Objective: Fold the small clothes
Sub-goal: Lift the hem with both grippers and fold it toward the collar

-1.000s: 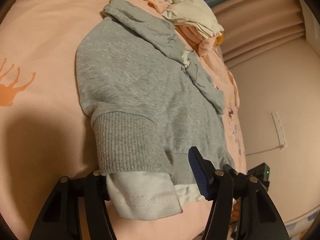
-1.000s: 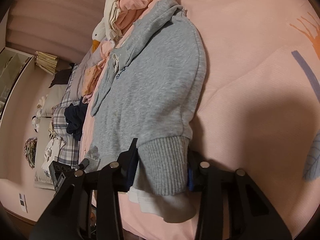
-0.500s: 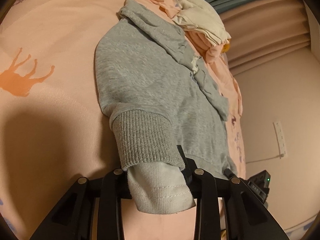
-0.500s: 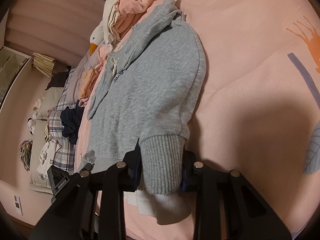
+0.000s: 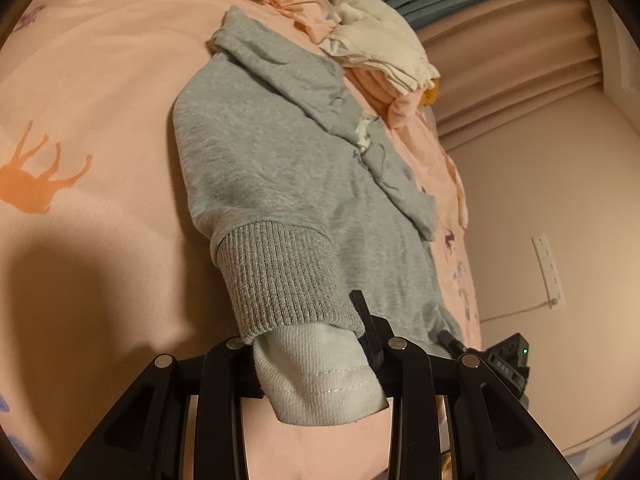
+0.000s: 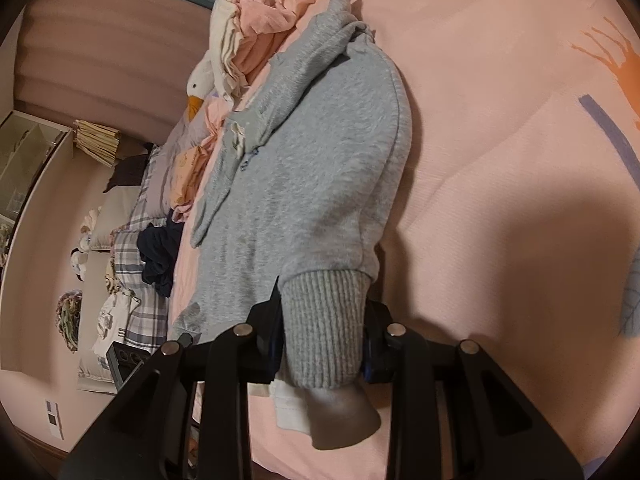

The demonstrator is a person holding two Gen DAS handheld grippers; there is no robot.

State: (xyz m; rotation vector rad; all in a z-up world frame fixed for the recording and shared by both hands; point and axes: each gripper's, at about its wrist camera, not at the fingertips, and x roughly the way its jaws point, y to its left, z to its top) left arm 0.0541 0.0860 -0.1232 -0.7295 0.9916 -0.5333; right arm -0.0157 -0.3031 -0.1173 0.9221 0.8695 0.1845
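Gripping the small grey fleece sweatshirt (image 5: 288, 168) at its hem end, I have both jaws closed on cloth: the left gripper (image 5: 316, 354) pinches one ribbed grey cuff (image 5: 280, 276) with its white inner sleeve, the right gripper (image 6: 322, 338) the other ribbed cuff (image 6: 324, 320). The garment lies on the pink printed bed sheet (image 5: 100, 80), its long axis running away toward 12 o'clock. I judge both hands equally near, so the fold goes forward.

Warm dim indoor light, broad soft shadows across the pink bedspread (image 5: 100, 92), heavy fisheye bending, dark vignetted corners.
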